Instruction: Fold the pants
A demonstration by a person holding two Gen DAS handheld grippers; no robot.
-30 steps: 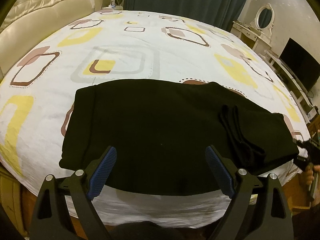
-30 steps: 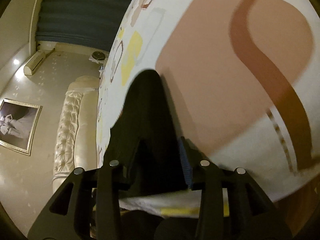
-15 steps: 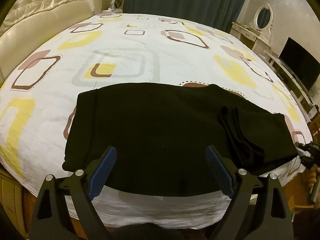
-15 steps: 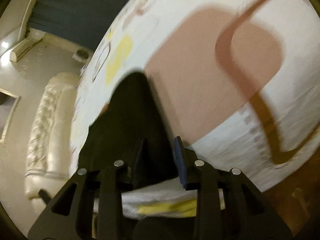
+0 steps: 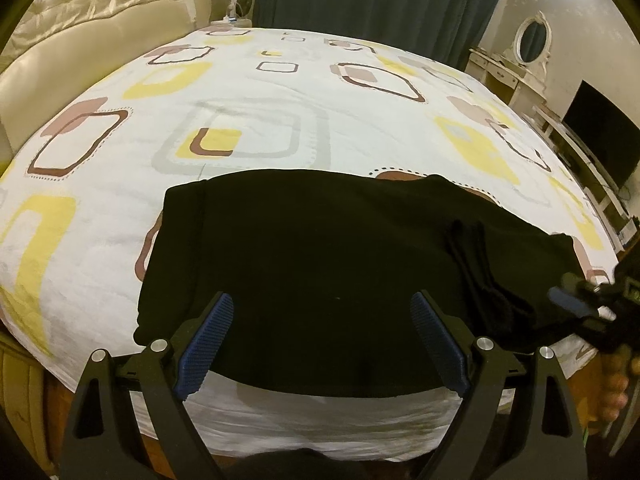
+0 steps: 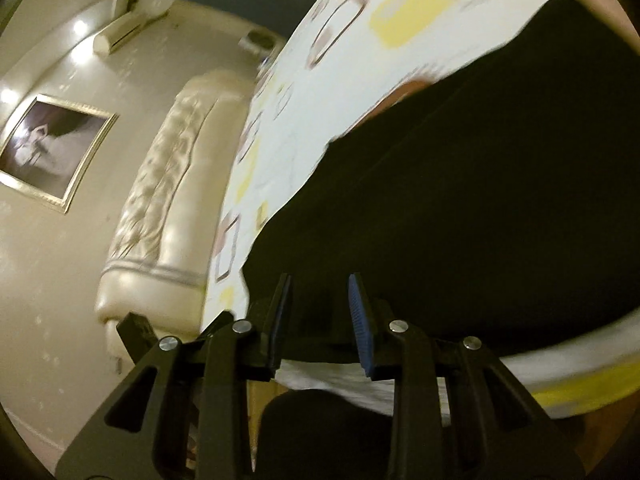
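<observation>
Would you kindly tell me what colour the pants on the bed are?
Black, plain. The pants show best in the left wrist view.

Right tongs blurred at right edge of left view, grip unclear. Pants cut off at right edge, right view; bedsheet pattern smeared.

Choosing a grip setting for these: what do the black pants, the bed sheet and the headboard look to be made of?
Black pants: soft matte knit or fleece, probably; no sheen, limp folds. Bed sheet: printed woven cloth, cotton-like, matte with fine creases. Headboard: glossy cream leather or imitation, tufted, with bright highlights.
</observation>
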